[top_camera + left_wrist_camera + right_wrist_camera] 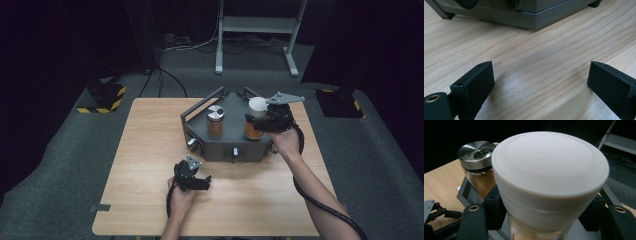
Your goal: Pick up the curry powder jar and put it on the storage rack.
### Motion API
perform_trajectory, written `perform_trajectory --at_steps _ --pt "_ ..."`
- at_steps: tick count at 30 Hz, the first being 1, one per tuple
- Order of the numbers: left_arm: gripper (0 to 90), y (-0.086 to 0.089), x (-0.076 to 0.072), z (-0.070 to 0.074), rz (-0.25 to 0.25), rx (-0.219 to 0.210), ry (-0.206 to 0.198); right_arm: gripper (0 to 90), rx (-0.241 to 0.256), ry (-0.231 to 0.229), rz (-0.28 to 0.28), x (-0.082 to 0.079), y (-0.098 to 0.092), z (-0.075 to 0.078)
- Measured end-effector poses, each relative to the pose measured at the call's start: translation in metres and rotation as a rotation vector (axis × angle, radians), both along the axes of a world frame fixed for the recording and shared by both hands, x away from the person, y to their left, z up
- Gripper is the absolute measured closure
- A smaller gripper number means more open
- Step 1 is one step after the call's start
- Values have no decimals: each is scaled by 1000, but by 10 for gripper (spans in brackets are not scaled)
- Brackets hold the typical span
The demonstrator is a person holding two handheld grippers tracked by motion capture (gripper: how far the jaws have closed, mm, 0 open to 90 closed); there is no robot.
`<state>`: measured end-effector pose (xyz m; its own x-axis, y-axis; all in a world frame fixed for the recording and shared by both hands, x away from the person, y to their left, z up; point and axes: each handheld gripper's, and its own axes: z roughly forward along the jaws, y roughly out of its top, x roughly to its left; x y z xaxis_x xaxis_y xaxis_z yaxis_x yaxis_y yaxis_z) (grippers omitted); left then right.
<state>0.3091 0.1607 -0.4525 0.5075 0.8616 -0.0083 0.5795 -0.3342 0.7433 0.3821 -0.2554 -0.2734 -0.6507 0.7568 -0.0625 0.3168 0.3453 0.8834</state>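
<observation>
Wooden desk, dark room: right tool clamped around white-capped jar; left tool spread, resting.

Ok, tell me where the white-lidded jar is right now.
In the high view the white-lidded jar stands on the right side of the grey platform, clamped by the right gripper, with the steel-lidded jar to its left.

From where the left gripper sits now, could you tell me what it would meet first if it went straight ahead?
Probably the grey device: its front wall crosses the wood straight ahead of the open left gripper, with bare table between. How far is hard to judge.
</observation>
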Motion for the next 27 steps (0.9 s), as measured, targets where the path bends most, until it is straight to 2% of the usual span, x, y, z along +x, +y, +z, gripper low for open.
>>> perform_trajectory --at_steps 23,27 --pt "76 0 0 0 1 1 0 352 -13 26 -17 12 10 -13" --pt "76 0 0 0 1 1 -1 352 -2 24 -14 12 8 -15"
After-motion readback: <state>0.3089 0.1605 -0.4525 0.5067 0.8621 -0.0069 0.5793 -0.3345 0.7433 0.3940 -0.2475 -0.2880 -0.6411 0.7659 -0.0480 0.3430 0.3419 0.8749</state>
